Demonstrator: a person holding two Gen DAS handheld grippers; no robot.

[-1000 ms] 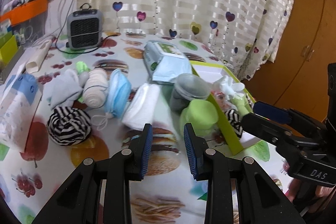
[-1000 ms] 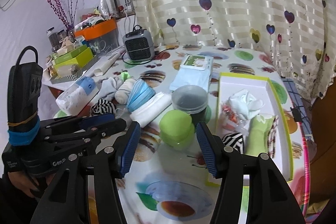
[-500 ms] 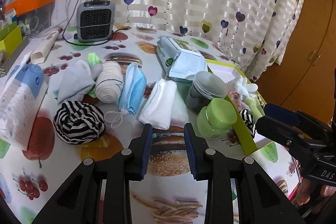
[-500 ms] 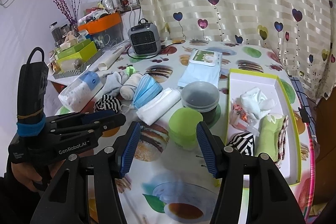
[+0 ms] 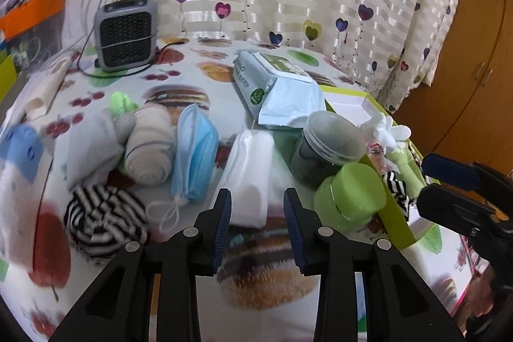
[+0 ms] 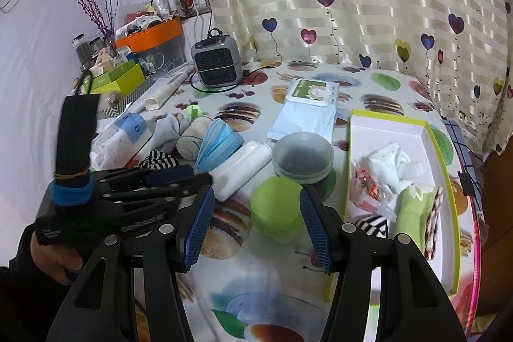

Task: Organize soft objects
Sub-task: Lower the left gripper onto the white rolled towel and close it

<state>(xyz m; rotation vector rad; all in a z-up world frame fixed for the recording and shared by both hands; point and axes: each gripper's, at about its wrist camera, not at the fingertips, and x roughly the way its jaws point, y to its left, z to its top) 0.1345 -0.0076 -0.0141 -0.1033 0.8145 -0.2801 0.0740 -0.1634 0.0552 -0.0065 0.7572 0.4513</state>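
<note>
A folded white cloth [image 5: 253,172] lies on the fruit-print table just ahead of my left gripper [image 5: 256,207]. Its jaws are opening, and the cloth's near end shows between the tips without being pressed. To its left lie blue face masks [image 5: 195,156], a rolled beige sock [image 5: 149,143], a grey sock [image 5: 93,143] and a striped sock ball [image 5: 102,217]. My right gripper [image 6: 256,204] is open over a green-lidded jar [image 6: 275,207], apart from it. The green-rimmed tray [image 6: 384,130] holds a white cloth [image 6: 394,165], a green roll [image 6: 413,213] and a striped sock [image 6: 372,223].
A dark jar with a clear lid [image 6: 301,156] and a wet-wipes pack [image 6: 307,108] stand beside the tray. A grey heater [image 5: 125,34] with its cable sits at the back, and a tissue pack [image 5: 19,169] lies at the left. A curtain hangs behind, and a wooden cupboard [image 5: 474,69] stands on the right.
My left gripper has come forward and down toward the white cloth, and its jaws stand wider than before. The right gripper has hardly moved.
</note>
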